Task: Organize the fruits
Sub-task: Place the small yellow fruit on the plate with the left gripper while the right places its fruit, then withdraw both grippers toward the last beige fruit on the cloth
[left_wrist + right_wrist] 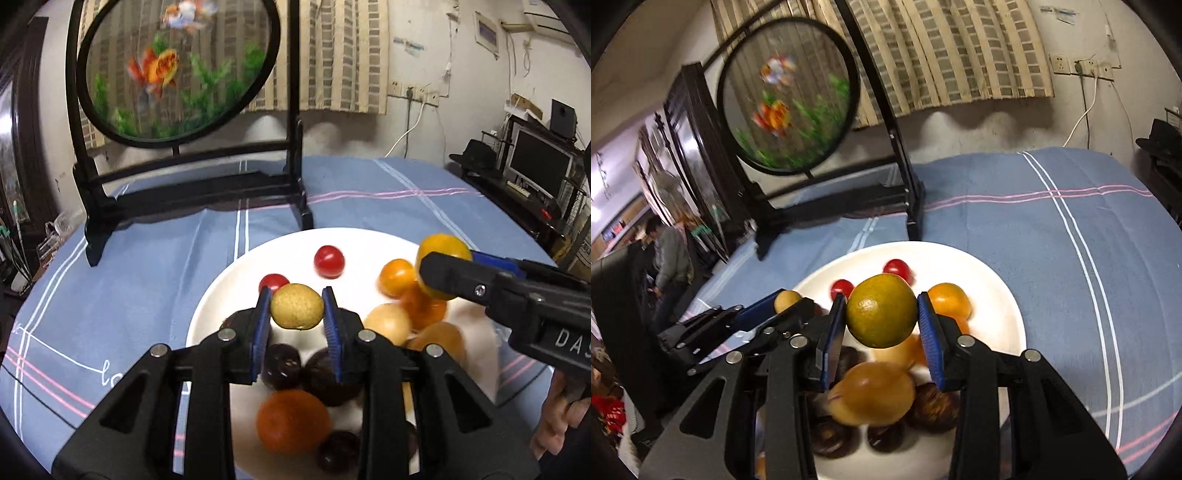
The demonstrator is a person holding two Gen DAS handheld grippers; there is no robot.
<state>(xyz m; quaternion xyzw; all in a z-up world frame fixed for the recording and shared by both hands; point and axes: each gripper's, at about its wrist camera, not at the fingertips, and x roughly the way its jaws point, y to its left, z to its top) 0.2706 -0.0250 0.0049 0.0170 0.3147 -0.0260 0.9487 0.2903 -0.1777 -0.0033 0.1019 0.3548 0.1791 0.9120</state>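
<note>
Left gripper (297, 306) jaws clamped on small speckled yellow fruit (297, 305), held above white plate (221, 295); right gripper (881, 312) jaws pinch green-yellow citrus (881, 311) over same plate. Plate holds two red cherry tomatoes (328, 261), orange fruits (397, 277), tan round fruit (388, 323), dark brown fruits (281, 365). Plate on blue striped cloth (147, 280) over counter. Black-framed round goldfish screen (177, 70) behind; curtain (343, 55), wall sockets

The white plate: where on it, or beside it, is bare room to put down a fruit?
On the white plate, the far rim around the two red tomatoes is bare. The blue cloth right of it, up to the black stand, is bare too. Its near half is crowded with fruits.
</note>
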